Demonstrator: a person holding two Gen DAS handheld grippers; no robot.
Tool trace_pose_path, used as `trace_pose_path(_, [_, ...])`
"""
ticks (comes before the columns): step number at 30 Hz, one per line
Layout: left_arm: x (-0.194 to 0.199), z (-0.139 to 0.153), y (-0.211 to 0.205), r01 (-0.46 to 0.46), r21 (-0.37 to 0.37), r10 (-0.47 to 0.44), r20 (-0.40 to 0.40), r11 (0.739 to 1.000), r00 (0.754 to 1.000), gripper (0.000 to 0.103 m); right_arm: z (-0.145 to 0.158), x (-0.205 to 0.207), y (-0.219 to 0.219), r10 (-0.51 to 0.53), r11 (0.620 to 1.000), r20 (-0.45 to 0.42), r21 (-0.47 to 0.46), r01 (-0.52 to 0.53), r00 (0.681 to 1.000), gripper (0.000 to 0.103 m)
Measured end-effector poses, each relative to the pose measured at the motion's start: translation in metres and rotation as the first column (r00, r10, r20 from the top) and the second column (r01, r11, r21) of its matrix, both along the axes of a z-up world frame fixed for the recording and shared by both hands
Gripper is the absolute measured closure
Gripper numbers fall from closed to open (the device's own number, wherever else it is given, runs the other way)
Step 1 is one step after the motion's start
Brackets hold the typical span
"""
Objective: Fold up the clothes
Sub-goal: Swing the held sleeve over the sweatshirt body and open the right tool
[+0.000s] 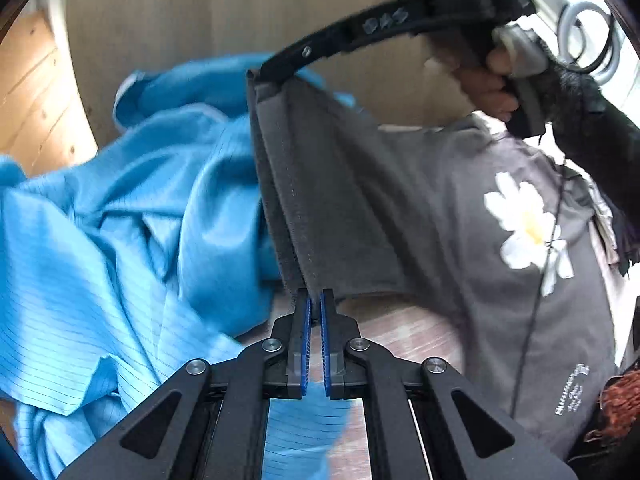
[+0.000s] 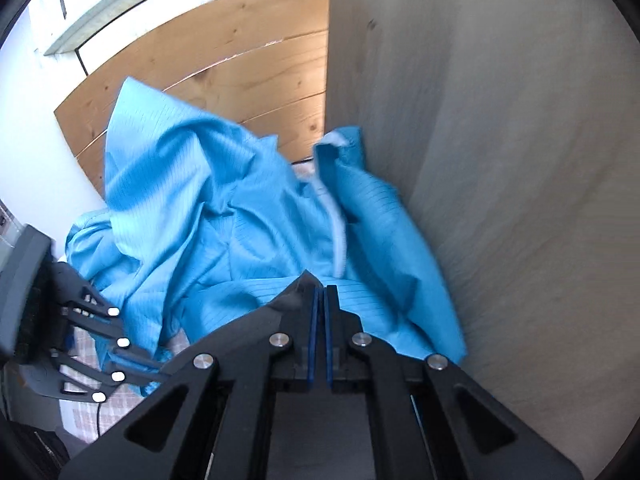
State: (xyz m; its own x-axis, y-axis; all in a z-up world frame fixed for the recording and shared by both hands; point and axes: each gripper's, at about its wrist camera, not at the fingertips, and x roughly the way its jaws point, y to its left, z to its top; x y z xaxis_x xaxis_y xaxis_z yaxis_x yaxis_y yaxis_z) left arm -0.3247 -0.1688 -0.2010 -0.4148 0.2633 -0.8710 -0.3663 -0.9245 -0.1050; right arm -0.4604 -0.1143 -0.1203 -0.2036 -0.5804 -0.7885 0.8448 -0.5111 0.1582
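Grey fabric hung stretched between both tools: the left gripper [image 1: 316,300] was closed on the near end of the hem of the grey garment [image 1: 400,208], and the right gripper [image 1: 262,70] was closed on its far end. The held hem ran straight away from the left fingers, above the table [image 1: 400,336]. A blue shirt [image 1: 120,240] lay crumpled along the table's left edge.

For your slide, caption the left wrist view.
Both grippers pinch a grey flower-print garment's hem beside crumpled blue cloth.
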Motion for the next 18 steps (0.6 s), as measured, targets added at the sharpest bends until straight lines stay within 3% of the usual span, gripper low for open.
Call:
trace_pose_path(6, [0.007,0.035,0.032,0.089,0.034,-0.087,-0.054,0.995,0.995,0.099,0.015,0.013,0.016,-0.075,0.997,-0.067,-0.002,0.075,0.995,0.1])
trace_pose_path(13, [0.012,0.062,0.103,0.256,0.068,-0.248,-0.101,0.964,0.963,0.099,0.044,0.036,0.116,-0.239,0.971,-0.098,-0.013,0.239,0.966,0.1])
trace_pose_path(15, [0.016,0.06,0.131,0.317,0.065,-0.309,-0.105,0.946,0.945,0.099,0.042,0.045,0.144,-0.286,0.958,-0.103,0.003,0.288,0.953,0.1])
trace_pose_path(17, [0.018,0.044,0.159,0.367,0.101,-0.364,-0.053,0.925,0.93,0.098,0.026,0.053,0.171,-0.336,0.939,-0.08,0.046,0.34,0.938,0.1])
trace_pose_path(18, [0.019,0.034,0.172,0.389,0.12,-0.39,-0.019,0.913,0.921,0.09,0.014,0.055,0.182,-0.357,0.929,-0.063,0.084,0.362,0.932,0.1])
